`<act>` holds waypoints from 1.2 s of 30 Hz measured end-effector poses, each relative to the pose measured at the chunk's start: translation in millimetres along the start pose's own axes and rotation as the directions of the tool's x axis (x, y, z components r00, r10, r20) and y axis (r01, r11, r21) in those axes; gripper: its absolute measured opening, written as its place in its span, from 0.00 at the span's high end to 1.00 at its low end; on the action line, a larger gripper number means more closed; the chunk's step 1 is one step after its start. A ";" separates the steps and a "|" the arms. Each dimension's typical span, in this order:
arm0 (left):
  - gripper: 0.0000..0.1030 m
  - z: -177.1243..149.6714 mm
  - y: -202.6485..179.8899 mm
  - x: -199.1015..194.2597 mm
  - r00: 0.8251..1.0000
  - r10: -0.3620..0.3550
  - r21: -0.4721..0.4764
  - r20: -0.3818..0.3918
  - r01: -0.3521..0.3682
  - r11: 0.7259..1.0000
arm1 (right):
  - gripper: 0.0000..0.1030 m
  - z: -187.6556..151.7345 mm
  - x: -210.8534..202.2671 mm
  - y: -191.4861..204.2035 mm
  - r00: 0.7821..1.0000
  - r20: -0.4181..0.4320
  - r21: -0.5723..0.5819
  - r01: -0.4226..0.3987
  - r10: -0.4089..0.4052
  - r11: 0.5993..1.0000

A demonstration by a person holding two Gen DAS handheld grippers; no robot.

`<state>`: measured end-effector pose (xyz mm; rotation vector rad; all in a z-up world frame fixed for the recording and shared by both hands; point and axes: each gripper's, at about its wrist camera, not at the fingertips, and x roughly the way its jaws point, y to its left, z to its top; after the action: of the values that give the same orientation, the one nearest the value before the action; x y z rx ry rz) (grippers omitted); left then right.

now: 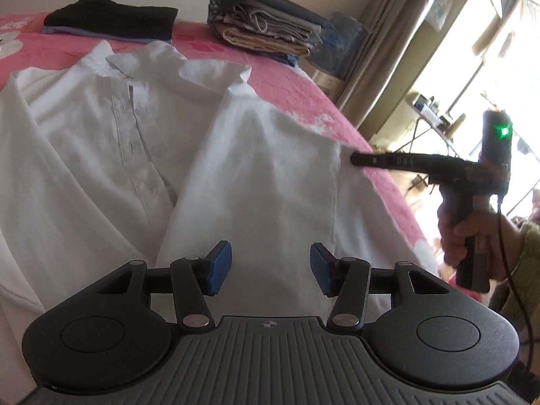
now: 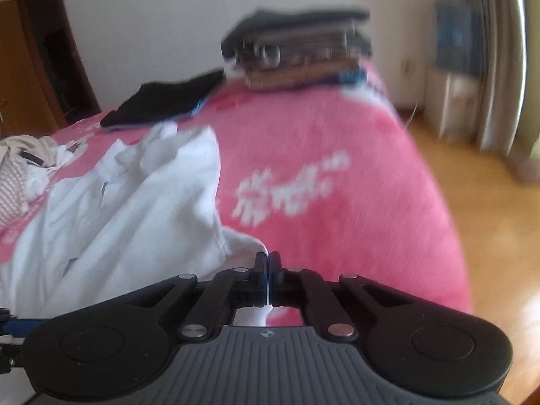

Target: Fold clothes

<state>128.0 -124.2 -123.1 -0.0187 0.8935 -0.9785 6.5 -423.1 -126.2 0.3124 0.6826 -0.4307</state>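
We see a white shirt (image 1: 141,141) lying face up on a pink bedspread (image 1: 287,81), collar at the far end, button placket running down the middle. Its right side is folded in over the front, and this folded panel lies directly ahead of the left gripper (image 1: 271,268).

The left gripper hovers over the near part of the shirt. Its jaws stand apart, and the blue pads (image 1: 221,266) press on nothing; it is released.

The right gripper (image 2: 267,266) is clenched. Its jaws meet on a thin edge of the white shirt (image 2: 111,216); a strip of white cloth shows between them and behind them. In the left wrist view this gripper (image 1: 357,159) reaches in from the right to the shirt's right edge, near the edge of the bed. A hand (image 1: 472,239) grips its handle, and a green sleeve shows at the wrist.

At the far end of the bed we see two stacks of folded clothes: a low black stack (image 1: 111,17) on the left and a taller grey and tan stack (image 1: 266,23) on the right. In the right wrist view, a loose pile of clothes (image 2: 20,168) lies at the left, beyond the shirt. That view is blurred. A wooden floor (image 2: 489,202) lies to the right of the bed.
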 end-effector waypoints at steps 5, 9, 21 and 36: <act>0.50 -6.3 0.2 6.7 1.000 0.014 0.033 -0.019 -0.013 0.999 | 1.00 -10.1 16.7 21.9 0.990 0.008 -0.173 0.143 -0.144 0.974; 0.50 -5.9 0.0 6.7 1.000 0.020 0.049 -0.014 -0.020 0.999 | 0.98 -13.8 25.0 27.8 0.980 0.014 -0.207 0.195 -0.196 0.959; 0.50 -0.7 -10.8 -28.7 1.000 0.028 0.089 0.002 -0.028 0.996 | 0.69 -9.8 -87.9 -31.8 0.994 -0.021 0.028 0.111 -0.110 0.993; 0.50 -41.9 -8.6 -34.9 0.988 0.114 0.058 -0.108 -0.109 0.992 | 0.76 -42.8 -97.0 21.1 0.983 -0.182 -0.054 -0.029 0.019 0.998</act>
<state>85.7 -88.8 -124.7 0.1299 0.9606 -0.9043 -73.7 -360.1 -90.4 0.3085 0.8674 -0.3619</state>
